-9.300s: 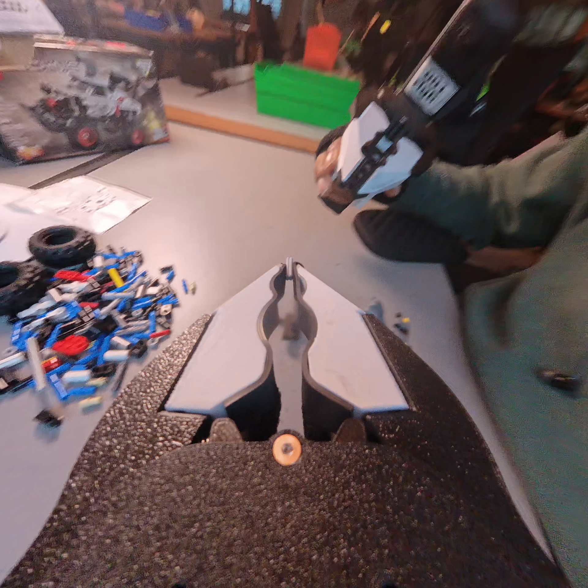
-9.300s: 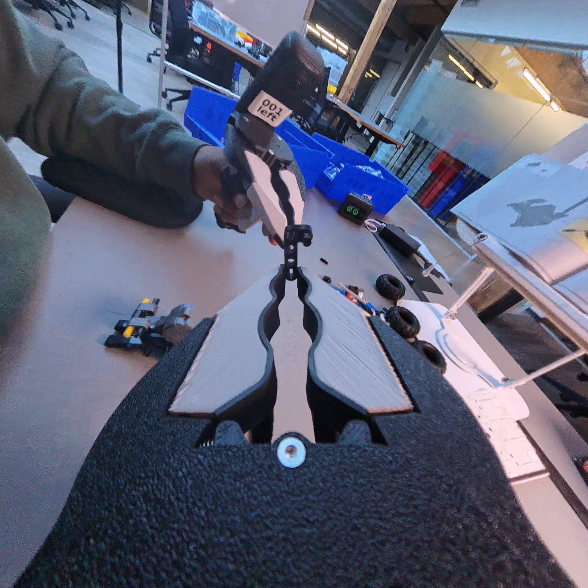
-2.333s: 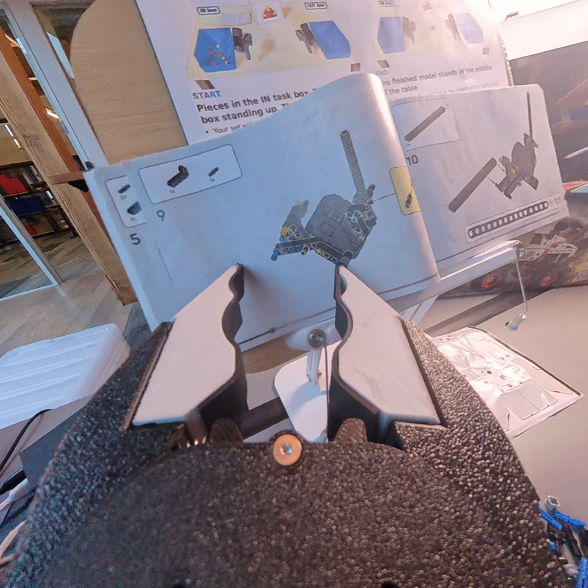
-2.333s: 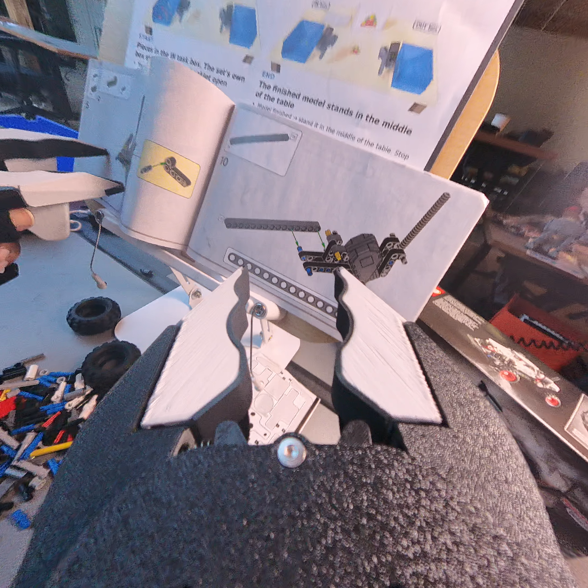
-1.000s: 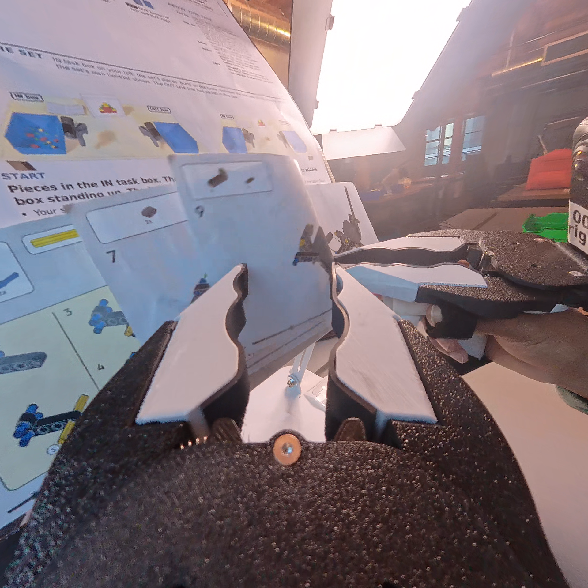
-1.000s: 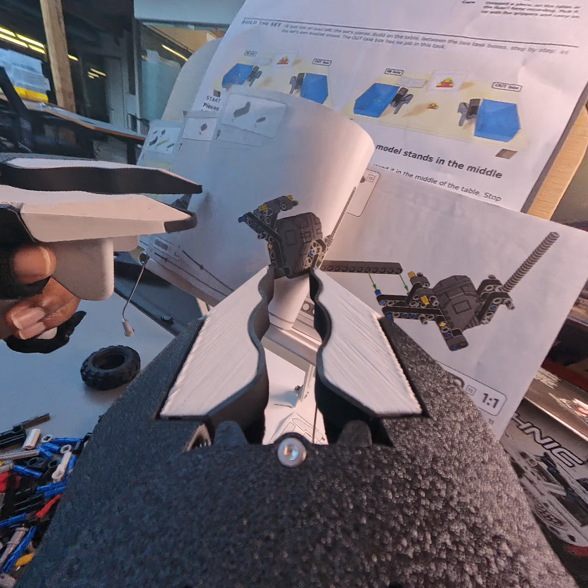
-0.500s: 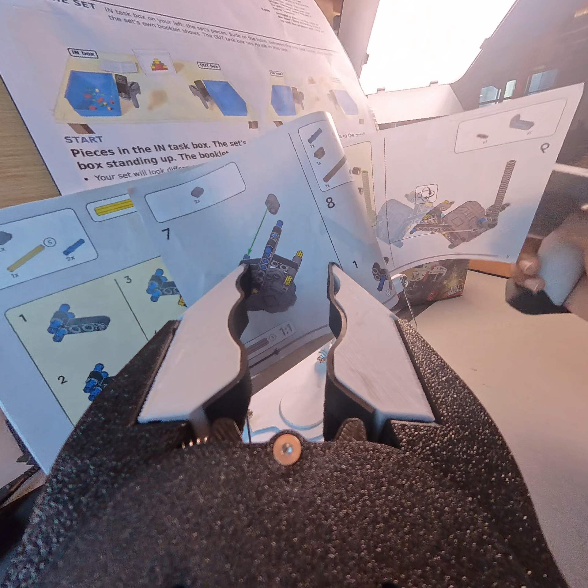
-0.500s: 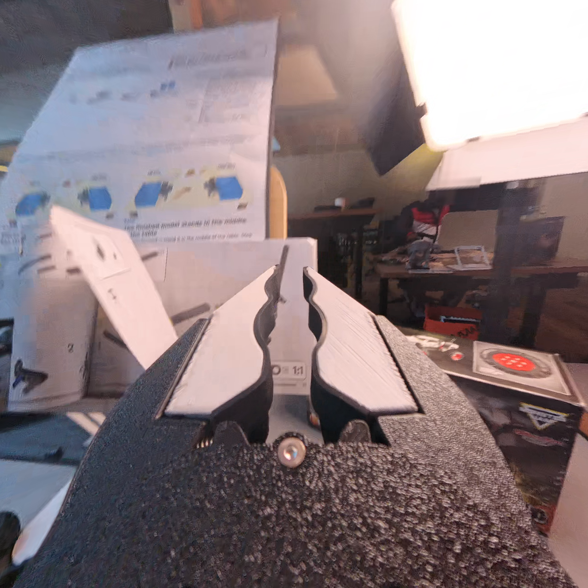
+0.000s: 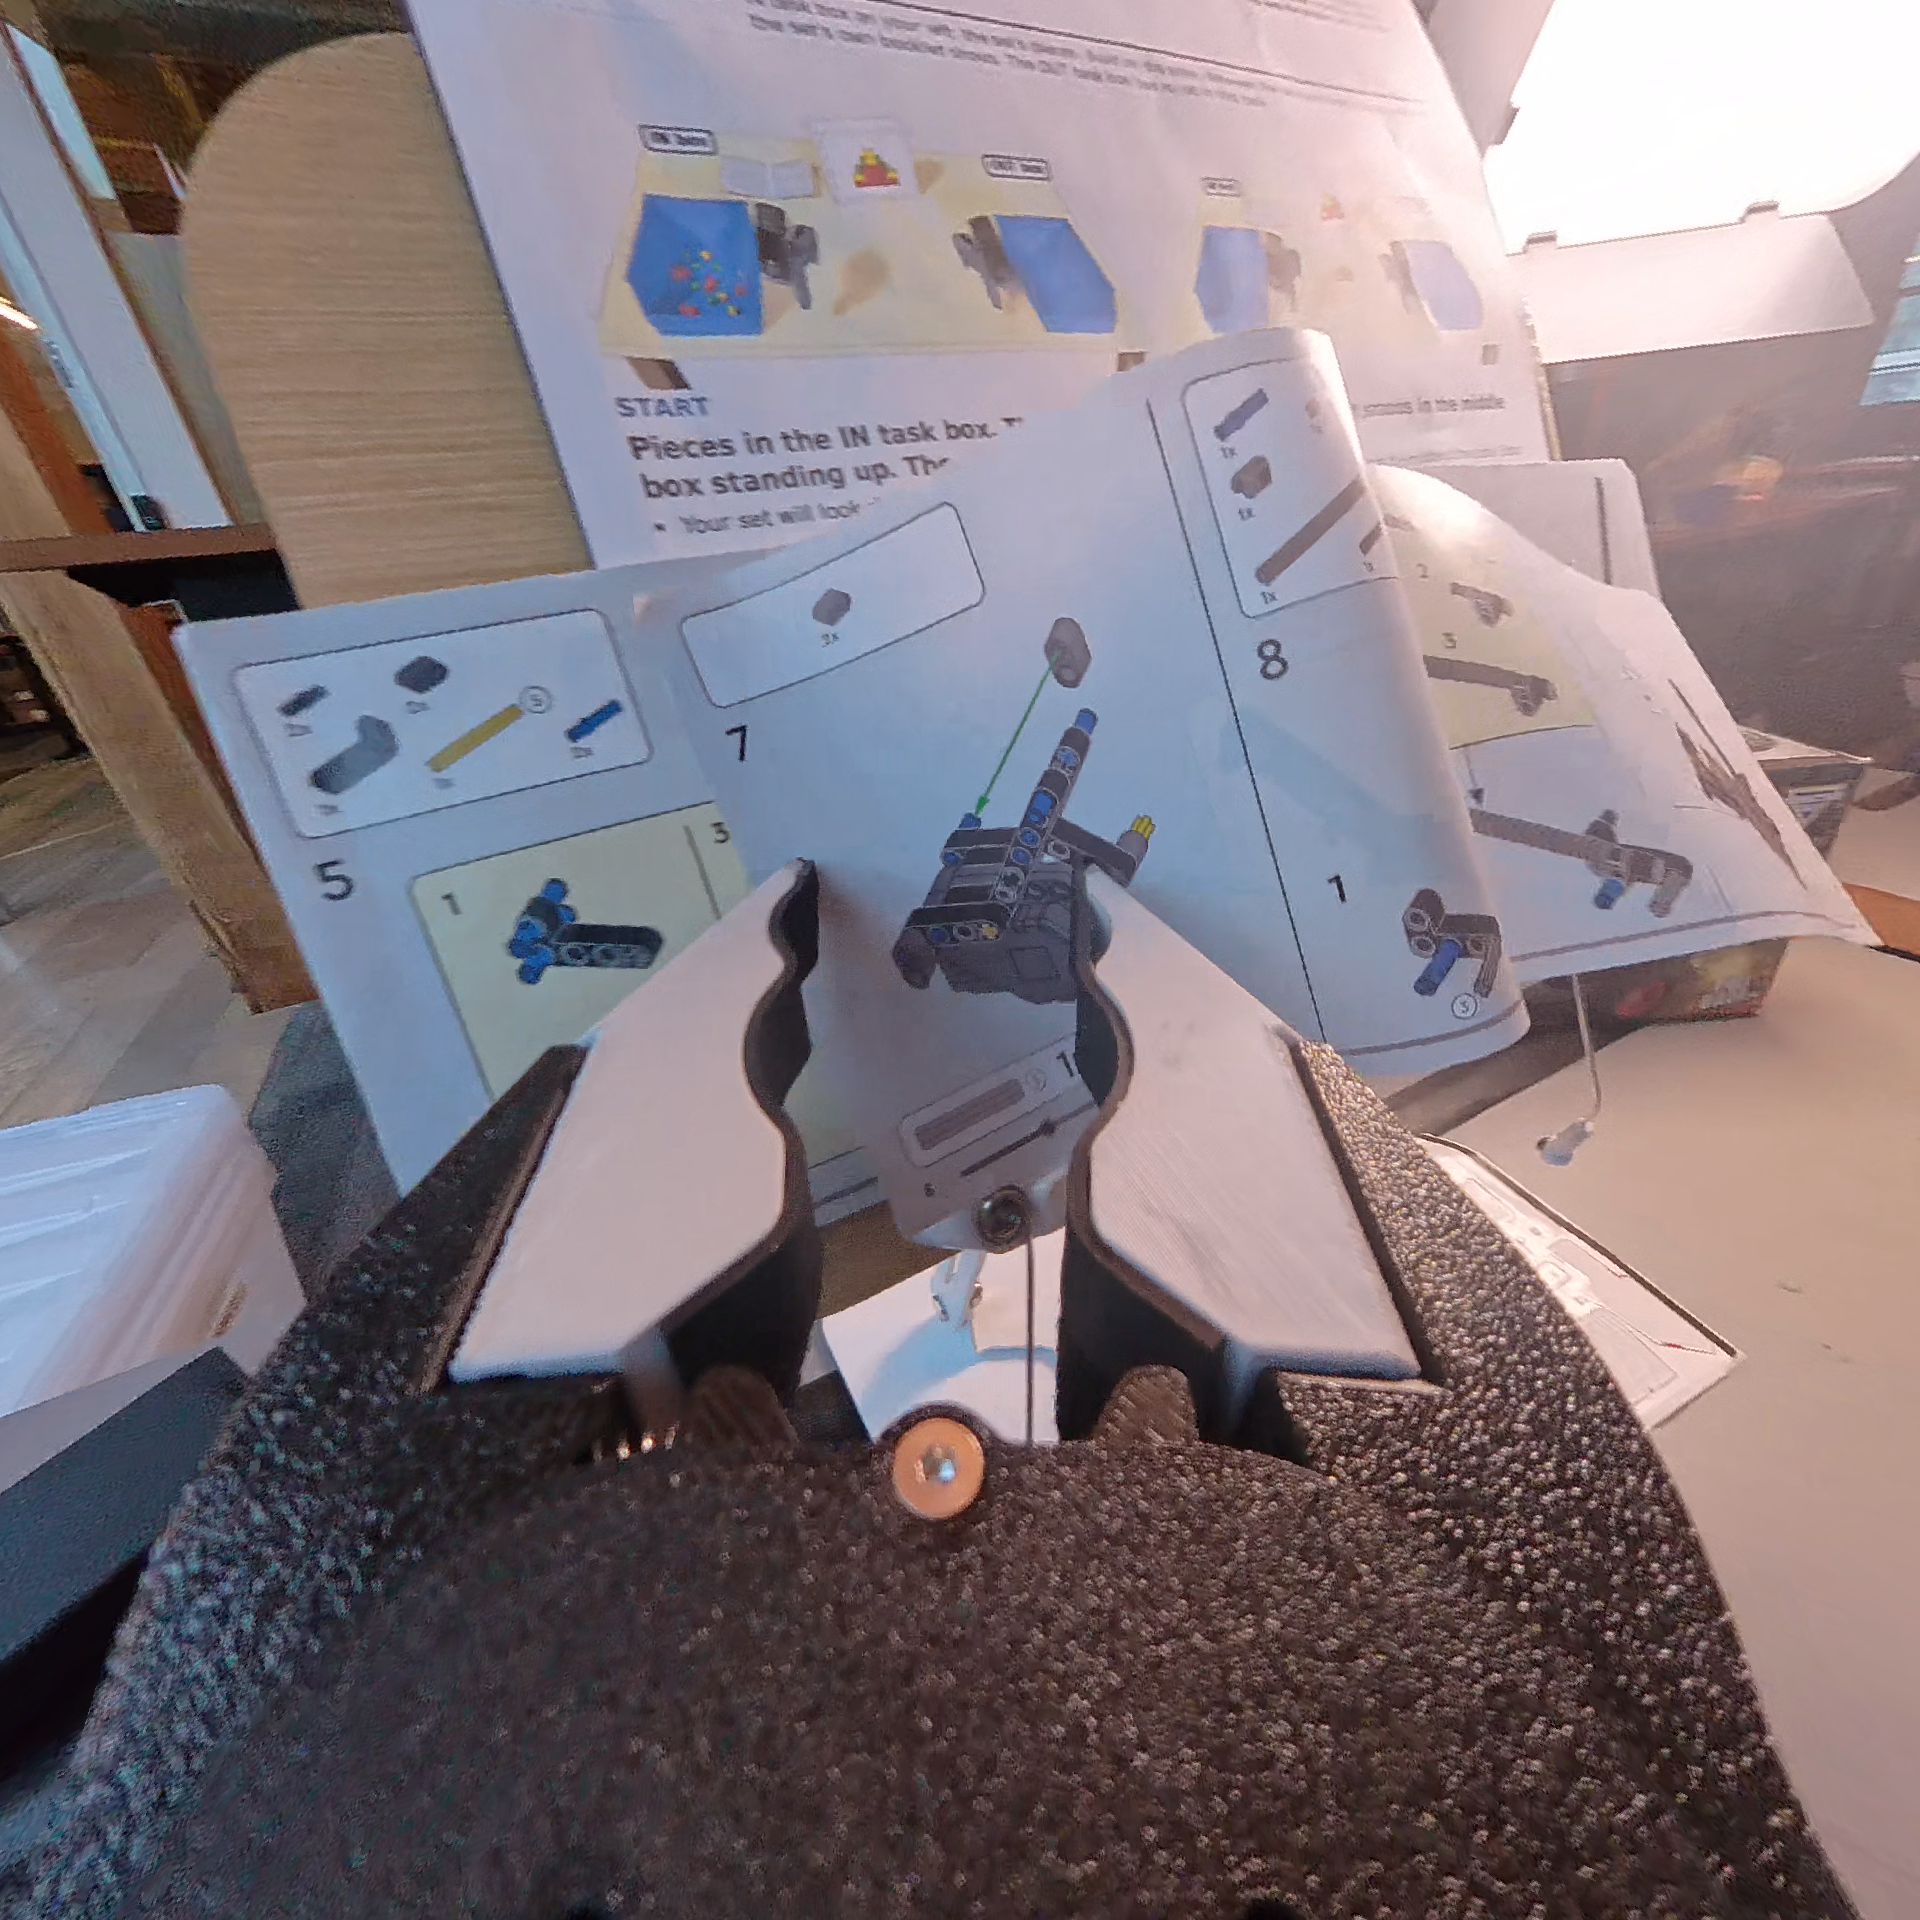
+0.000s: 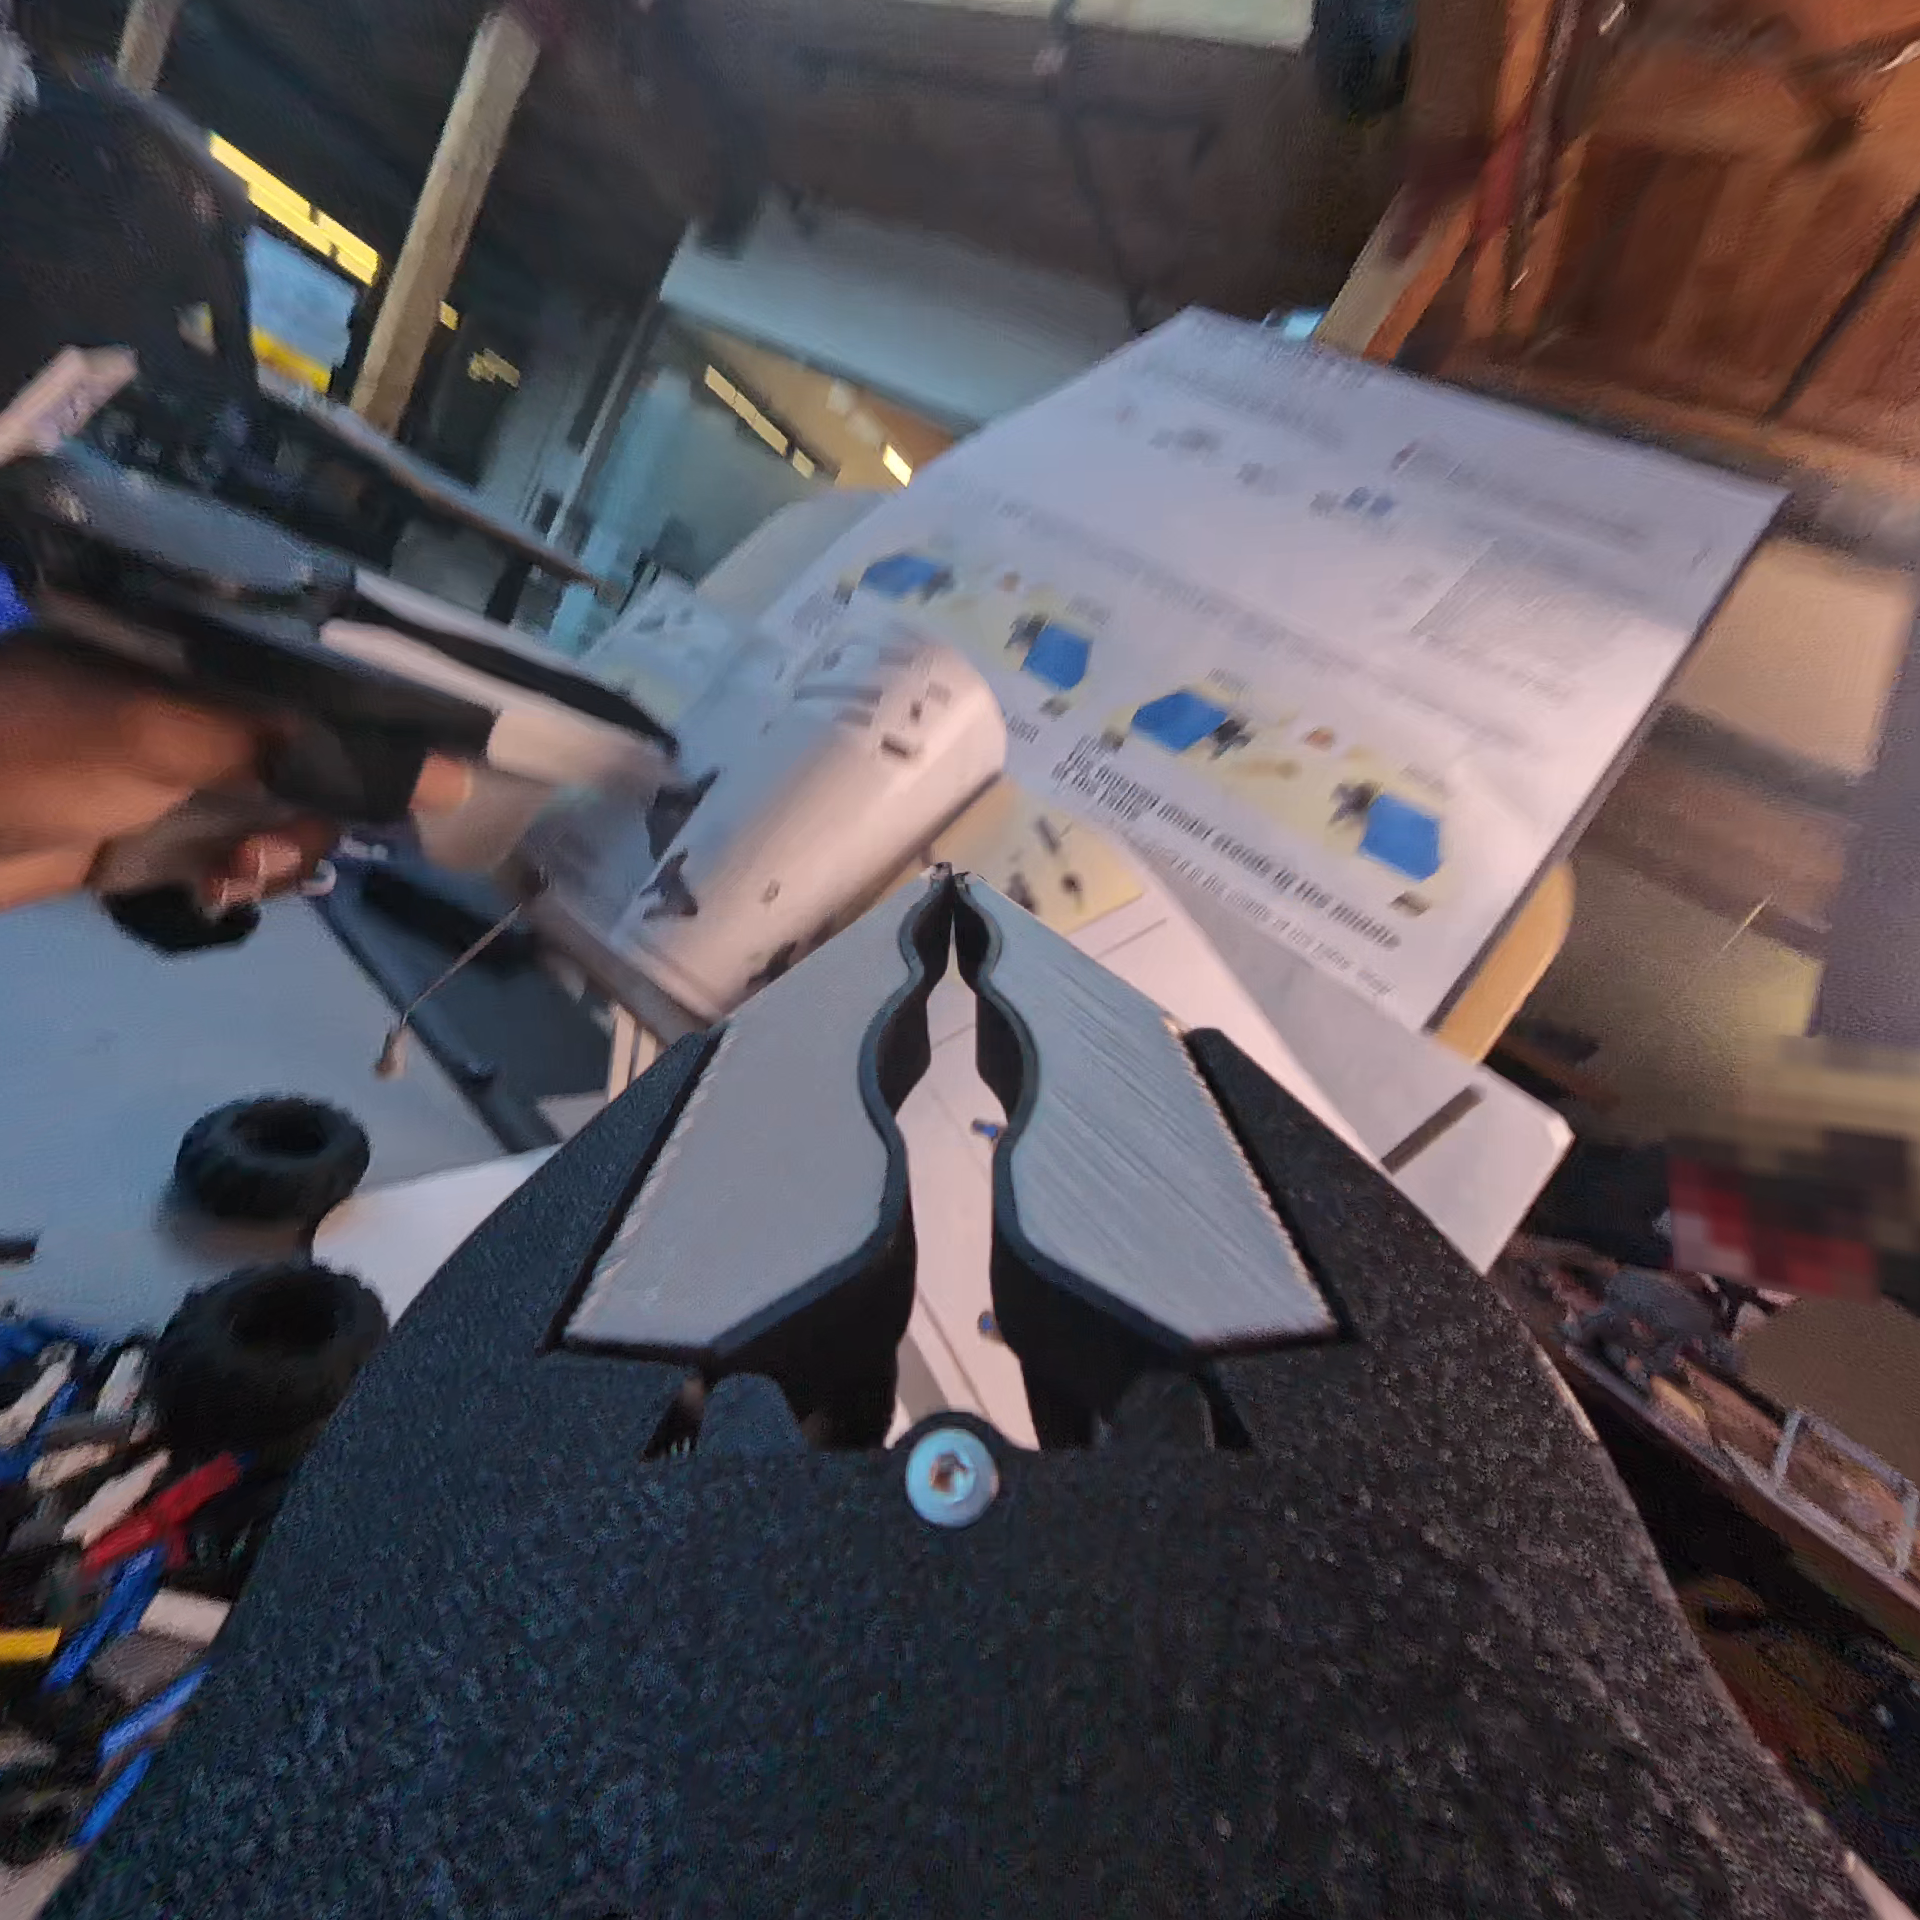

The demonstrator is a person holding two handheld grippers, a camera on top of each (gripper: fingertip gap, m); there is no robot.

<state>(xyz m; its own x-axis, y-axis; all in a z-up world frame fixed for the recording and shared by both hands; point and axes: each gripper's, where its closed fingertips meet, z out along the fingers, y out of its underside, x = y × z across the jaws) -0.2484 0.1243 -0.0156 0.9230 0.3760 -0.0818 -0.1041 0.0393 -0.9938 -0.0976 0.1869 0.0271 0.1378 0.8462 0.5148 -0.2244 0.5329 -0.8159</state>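
Note:
An instruction booklet (image 9: 987, 779) stands open on a white stand (image 9: 935, 1340), with a curled page bulging toward me. My left gripper (image 9: 945, 883) is open and empty, fingertips just short of that page's drawing of a dark assembly. My right gripper (image 10: 951, 878) is shut with nothing visible between its tips, held back to the right of the booklet (image 10: 831, 810). In the right wrist view the left gripper (image 10: 582, 727) shows blurred at the left, against or close to the curled page.
A large printed poster (image 9: 935, 260) stands behind the booklet. A wire page clip (image 9: 1569, 1143) hangs by the stand, and a sticker sheet (image 9: 1558, 1299) lies to its right. Two black tyres (image 10: 270, 1153) and a pile of small building pieces (image 10: 94, 1507) lie left. A white box (image 9: 104, 1226) sits far left.
The page the right gripper held out to the right now lies loose on the booklet's right side. The right gripper has closed fully and swung back. The left gripper stays open facing the booklet.

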